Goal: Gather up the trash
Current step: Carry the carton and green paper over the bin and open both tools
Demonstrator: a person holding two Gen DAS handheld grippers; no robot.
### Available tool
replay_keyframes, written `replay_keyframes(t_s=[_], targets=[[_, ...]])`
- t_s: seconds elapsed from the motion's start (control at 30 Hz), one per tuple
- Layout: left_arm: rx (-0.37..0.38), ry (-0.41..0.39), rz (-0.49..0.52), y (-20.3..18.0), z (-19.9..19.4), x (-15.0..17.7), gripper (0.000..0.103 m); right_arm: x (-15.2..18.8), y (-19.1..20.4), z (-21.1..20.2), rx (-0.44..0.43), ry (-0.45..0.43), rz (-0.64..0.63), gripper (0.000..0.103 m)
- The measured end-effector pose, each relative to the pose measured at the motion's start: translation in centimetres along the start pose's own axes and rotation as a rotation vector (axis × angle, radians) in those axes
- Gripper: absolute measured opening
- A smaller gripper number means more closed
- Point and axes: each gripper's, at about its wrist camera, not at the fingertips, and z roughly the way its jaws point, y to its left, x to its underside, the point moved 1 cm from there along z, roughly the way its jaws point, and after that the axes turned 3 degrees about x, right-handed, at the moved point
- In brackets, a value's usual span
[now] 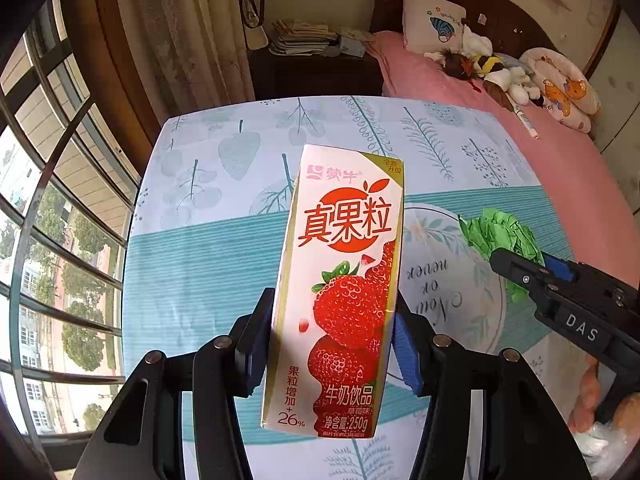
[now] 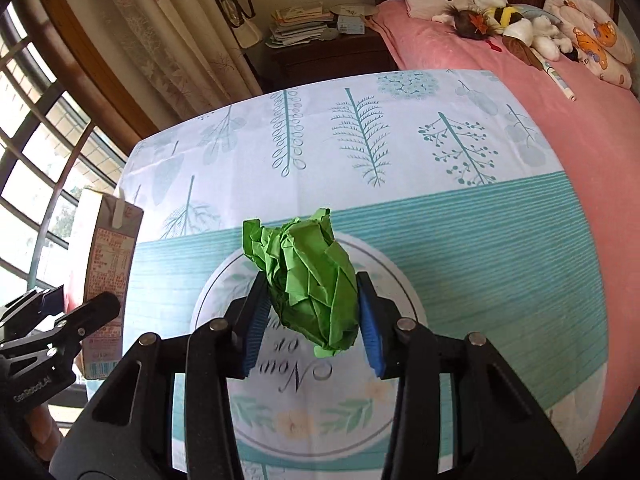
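Trash is held in both grippers — the left gripper [image 1: 334,340] clamps an upright strawberry milk carton [image 1: 344,280], the right gripper [image 2: 314,316] pinches a crumpled green paper ball [image 2: 308,276] — above the leaf-print tablecloth [image 2: 460,240].

Left gripper [image 1: 334,344] and right gripper [image 2: 312,316] angle downward, jaws clamped.

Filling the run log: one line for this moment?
left gripper: holds milk carton | right gripper: holds green paper wad | both above tablecloth

Strawberry milk carton [image 1: 340,292] upright, crumpled green paper [image 2: 310,280] (both held aloft)
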Motion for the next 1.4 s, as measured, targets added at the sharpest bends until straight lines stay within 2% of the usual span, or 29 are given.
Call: replay_keyframes(t_s=[0.27, 0.53, 0.8, 0.93, 1.1, 1.13, 1.3, 1.4], targets=[[-0.024, -0.042, -0.031, -6.5, -8.0, 10.3, 0.053, 10.0, -1.1, -11.2, -0.073, -0.042, -0.086, 0.038], [-0.063, -0.059, -0.085, -12.6, -15.1, 22.7, 0.053, 19.9, -5.0, -21.1, -0.126, -0.067, -0.171, 0.038], [-0.097, -0.006, -0.067, -18.0, -18.9, 33.1, 0.053, 29.3, -8.4, -27.1, -0.172, -0.046, -0.23, 0.038], [-0.096, 0.041, -0.032, -19.8, -19.2, 36.8, 0.053, 33.3, -9.3, -27.9, -0.184, -0.006, -0.233, 0.038], [-0.073, 0.115, 0.002, -19.9, -18.2, 40.2, 0.053, 37.8, -9.7, -26.9, -0.179, 0.066, -0.227, 0.038], [-0.069, 0.132, 0.006, -19.6, -17.4, 40.0, 0.053, 38.5, -9.7, -26.5, -0.178, 0.084, -0.223, 0.038], [-0.026, 0.233, 0.03, -18.8, -14.3, 43.7, 0.053, 42.2, -9.2, -23.0, -0.143, 0.175, -0.204, 0.038], [0.007, 0.289, 0.04, -17.7, -10.9, 45.4, 0.053, 44.4, -8.9, -20.4, -0.12, 0.226, -0.171, 0.038]])
